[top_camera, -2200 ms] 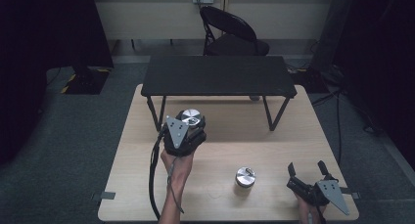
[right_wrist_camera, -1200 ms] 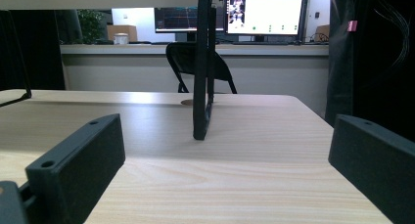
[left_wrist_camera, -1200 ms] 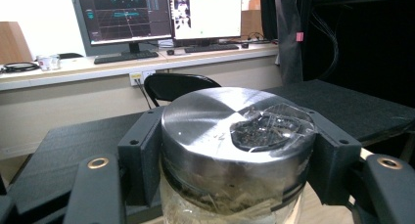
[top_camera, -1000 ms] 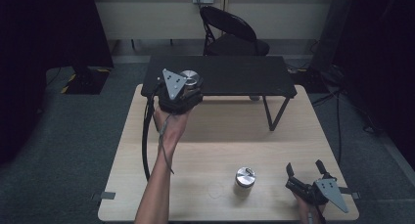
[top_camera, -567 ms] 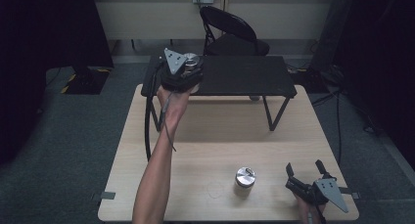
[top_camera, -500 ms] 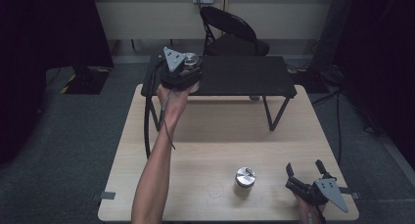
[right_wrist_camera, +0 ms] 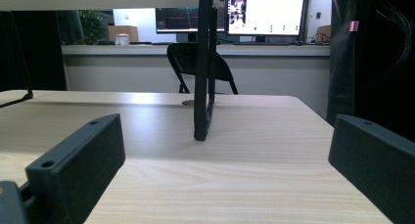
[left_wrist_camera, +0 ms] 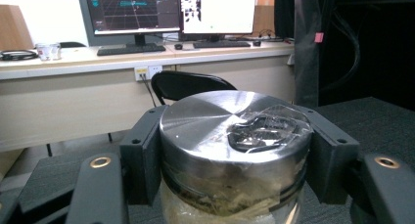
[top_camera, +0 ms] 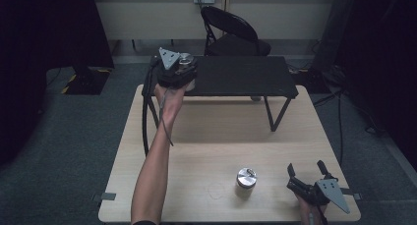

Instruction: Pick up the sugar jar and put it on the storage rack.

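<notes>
Left gripper [top_camera: 184, 70] clamps a jar [left_wrist_camera: 235, 150] over the shelf [top_camera: 246, 77], seemingly to place it; right gripper [top_camera: 307, 178] rests open, well below the shelf.

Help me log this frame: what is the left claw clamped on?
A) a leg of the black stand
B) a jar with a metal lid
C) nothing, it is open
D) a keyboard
B: the left gripper view shows the left claw with both jaws pressed against the sides of a metal-lidded jar, held over the black stand.
</notes>
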### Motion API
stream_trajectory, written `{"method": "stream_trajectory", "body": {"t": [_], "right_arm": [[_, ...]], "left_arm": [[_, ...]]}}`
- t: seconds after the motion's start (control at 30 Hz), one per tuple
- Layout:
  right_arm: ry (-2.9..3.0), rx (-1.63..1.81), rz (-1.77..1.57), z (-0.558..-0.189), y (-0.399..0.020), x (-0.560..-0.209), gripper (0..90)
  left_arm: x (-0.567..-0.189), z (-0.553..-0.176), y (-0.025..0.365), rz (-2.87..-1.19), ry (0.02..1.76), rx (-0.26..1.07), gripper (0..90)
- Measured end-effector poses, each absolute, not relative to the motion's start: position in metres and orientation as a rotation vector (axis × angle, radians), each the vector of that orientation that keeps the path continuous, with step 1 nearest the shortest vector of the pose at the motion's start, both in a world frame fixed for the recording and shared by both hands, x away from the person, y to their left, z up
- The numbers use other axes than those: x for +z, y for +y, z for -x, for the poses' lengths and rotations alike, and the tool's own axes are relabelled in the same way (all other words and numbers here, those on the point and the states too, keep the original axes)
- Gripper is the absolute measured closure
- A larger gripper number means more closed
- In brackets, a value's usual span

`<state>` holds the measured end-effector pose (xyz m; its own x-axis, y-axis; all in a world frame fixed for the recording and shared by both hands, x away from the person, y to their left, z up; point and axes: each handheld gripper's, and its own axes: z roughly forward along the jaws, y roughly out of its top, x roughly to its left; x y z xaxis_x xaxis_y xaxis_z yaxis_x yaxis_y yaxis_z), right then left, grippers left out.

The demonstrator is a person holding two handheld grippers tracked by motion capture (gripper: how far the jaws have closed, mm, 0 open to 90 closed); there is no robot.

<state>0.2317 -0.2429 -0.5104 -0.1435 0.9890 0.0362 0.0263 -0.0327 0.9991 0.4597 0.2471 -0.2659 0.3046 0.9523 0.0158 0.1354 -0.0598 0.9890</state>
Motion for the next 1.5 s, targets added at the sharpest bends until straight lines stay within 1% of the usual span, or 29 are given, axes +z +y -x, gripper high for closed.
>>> {"method": "stream_trajectory", "body": {"t": [0.3, 0.47, 0.5, 0.53, 0.57, 0.6, 0.9, 1.13, 1.33, 1.5], "right_arm": [[1.309, 1.343, -1.178, -0.231, -0.244, -0.512, 0.0], [1.294, 1.355, -1.178, -0.23, -0.245, -0.514, 0.0], [1.295, 1.356, -1.178, -0.23, -0.245, -0.514, 0.0], [1.297, 1.357, -1.178, -0.23, -0.246, -0.514, 0.0], [1.298, 1.358, -1.176, -0.23, -0.246, -0.514, 0.0], [1.299, 1.359, -1.174, -0.23, -0.246, -0.514, 0.0], [1.303, 1.37, -1.17, -0.23, -0.248, -0.514, 0.0], [1.301, 1.377, -1.171, -0.23, -0.248, -0.515, 0.0], [1.297, 1.385, -1.17, -0.23, -0.249, -0.515, 0.0], [1.302, 1.391, -1.169, -0.23, -0.251, -0.515, 0.0]], "left_arm": [[-0.28, -0.458, 0.244, -1.425, 1.031, 0.969, 34.8], [-0.275, -0.46, 0.247, -1.449, 1.037, 0.946, 33.2], [-0.271, -0.464, 0.253, -1.486, 1.04, 0.897, 30.8], [-0.268, -0.466, 0.256, -1.494, 1.06, 0.857, 15.0], [-0.267, -0.465, 0.254, -1.483, 1.09, 0.855, 5.0], [-0.267, -0.463, 0.254, -1.477, 1.095, 0.857, 0.0], [-0.27, -0.446, 0.263, -1.377, 1.051, 0.898, 0.1], [-0.265, -0.438, 0.264, -1.392, 1.02, 0.877, 0.2], [-0.264, -0.421, 0.26, -1.37, 0.992, 0.918, 0.3], [-0.256, -0.409, 0.257, -1.396, 0.973, 0.937, 1.1]]}}
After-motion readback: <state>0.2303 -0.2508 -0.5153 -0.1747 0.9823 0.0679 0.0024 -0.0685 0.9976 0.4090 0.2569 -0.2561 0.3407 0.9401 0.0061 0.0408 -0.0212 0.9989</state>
